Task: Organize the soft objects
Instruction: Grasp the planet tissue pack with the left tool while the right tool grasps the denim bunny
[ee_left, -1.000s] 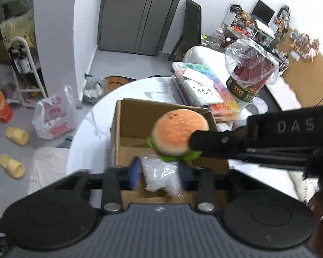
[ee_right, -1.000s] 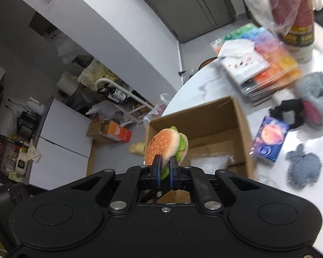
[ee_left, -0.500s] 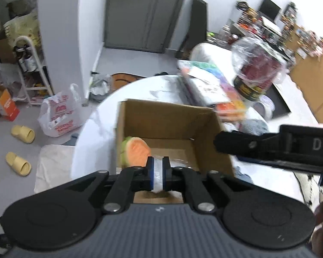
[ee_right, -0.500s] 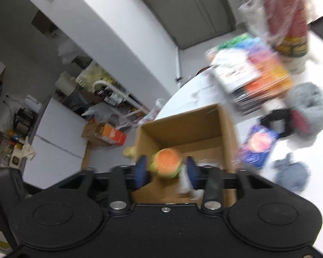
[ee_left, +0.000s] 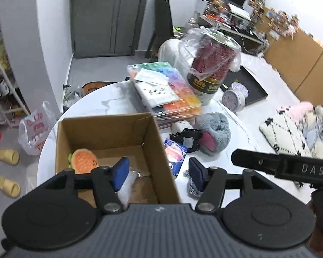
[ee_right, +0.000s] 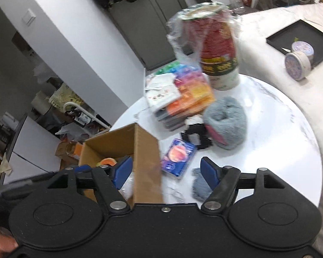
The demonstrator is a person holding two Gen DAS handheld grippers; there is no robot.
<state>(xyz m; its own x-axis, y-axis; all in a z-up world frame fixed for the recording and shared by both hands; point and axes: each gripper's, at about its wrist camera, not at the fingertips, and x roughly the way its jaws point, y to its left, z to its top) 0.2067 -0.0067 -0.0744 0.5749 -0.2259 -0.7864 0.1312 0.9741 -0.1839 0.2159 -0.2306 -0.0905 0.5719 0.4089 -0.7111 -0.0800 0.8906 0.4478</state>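
A plush burger (ee_left: 83, 160) lies inside the open cardboard box (ee_left: 101, 126) at its left wall; part of it also shows in the right wrist view (ee_right: 108, 162). A clear plastic bag (ee_left: 125, 182) lies in the box too. My left gripper (ee_left: 158, 173) is open and empty over the box's right wall. My right gripper (ee_right: 164, 172) is open and empty, straddling the same wall (ee_right: 146, 150). On the round white table (ee_right: 269, 118) lie a fluffy grey slipper (ee_right: 226, 120), a black scrunchie (ee_right: 196, 137), a purple packet (ee_right: 178, 157) and a small grey plush (ee_right: 201, 186).
A stack of colourful organizer cases (ee_left: 168, 92) and a plastic-wrapped tall cup (ee_left: 211, 68) stand at the table's far side. Round tins (ee_left: 234, 97) and a black tray (ee_left: 247, 86) lie beyond. A patterned blanket (ee_left: 286, 131) is at the right. My right gripper's body (ee_left: 290, 169) reaches in from the right.
My right gripper opened and dropped the burger into the box, then swung right toward the table. My left gripper shut over the bag in the box, then opened and swung right.
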